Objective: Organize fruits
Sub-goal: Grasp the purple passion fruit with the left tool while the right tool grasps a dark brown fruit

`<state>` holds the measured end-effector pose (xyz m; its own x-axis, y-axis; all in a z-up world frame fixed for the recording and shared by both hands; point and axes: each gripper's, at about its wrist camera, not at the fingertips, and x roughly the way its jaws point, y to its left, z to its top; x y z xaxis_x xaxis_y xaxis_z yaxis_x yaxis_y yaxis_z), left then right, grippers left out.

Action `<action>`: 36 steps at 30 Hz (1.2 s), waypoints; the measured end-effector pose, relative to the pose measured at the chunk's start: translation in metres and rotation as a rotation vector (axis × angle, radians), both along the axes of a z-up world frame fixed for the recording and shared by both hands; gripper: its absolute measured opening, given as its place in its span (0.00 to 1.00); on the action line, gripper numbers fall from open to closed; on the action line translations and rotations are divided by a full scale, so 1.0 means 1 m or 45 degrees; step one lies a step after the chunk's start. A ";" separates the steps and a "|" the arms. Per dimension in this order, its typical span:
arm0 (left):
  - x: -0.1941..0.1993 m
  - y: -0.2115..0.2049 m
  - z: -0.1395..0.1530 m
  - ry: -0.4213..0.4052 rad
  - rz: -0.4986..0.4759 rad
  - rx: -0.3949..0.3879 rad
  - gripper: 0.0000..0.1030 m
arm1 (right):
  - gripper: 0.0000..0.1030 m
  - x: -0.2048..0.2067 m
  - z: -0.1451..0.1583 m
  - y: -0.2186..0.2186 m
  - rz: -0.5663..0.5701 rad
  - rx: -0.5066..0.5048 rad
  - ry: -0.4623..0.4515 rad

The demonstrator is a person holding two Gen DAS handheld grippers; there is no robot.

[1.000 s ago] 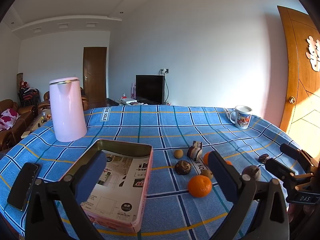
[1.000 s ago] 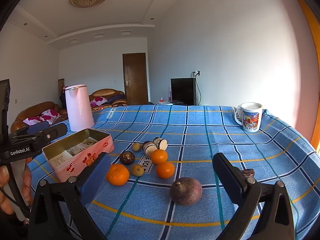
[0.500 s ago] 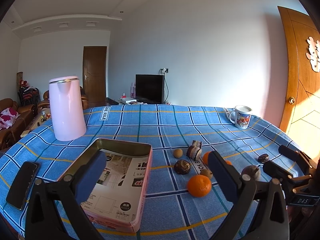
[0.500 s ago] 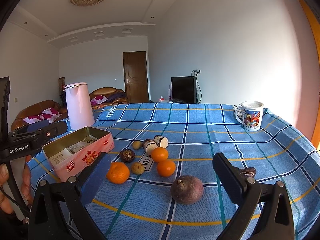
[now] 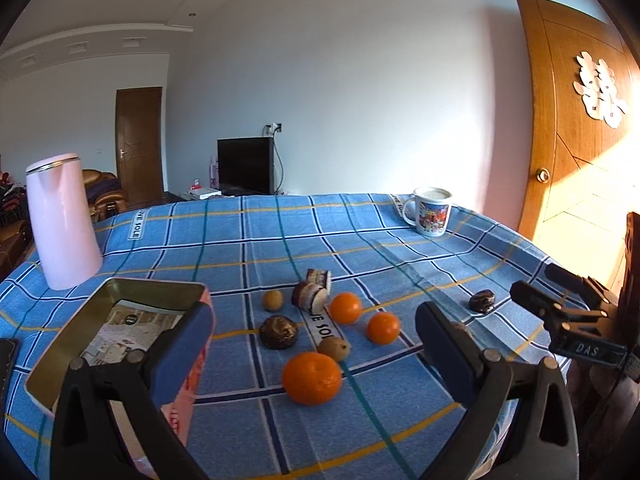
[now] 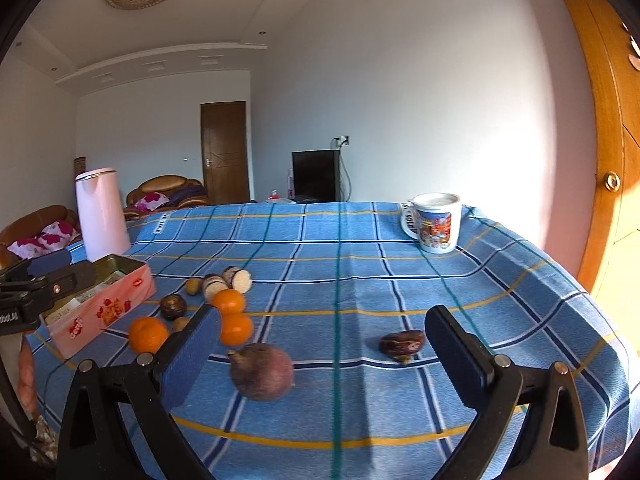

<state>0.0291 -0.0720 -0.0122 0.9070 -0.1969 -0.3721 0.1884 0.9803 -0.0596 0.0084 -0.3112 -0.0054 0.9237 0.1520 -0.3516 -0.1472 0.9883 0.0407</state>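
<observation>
Several fruits lie loose on the blue checked tablecloth (image 5: 280,240). A large orange (image 5: 312,378) sits just ahead of my open left gripper (image 5: 313,318), with two smaller oranges (image 5: 345,307), a dark brown fruit (image 5: 278,332) and cut pieces (image 5: 310,302) beyond it. An open pink tin box (image 5: 116,332) stands to the left, partly behind my left finger. My right gripper (image 6: 323,320) is open and holds nothing. A purple round fruit (image 6: 262,372) lies between its fingers, and a dark wrinkled date (image 6: 401,343) lies beside the right finger.
A pink kettle (image 5: 62,216) stands at the back left and a printed mug (image 5: 431,211) at the back right. A dark phone (image 5: 6,360) lies at the left edge. The table's right edge drops toward a wooden door (image 5: 580,140).
Both grippers have swung to the right and come closer to the fruits. The tin box has slid toward the left in each view. Nothing was taken hold of.
</observation>
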 end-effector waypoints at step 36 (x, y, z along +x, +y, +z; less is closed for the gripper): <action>0.062 -0.098 -0.054 0.375 -0.421 0.014 0.51 | 0.44 0.088 -0.049 -0.035 0.074 -0.090 0.407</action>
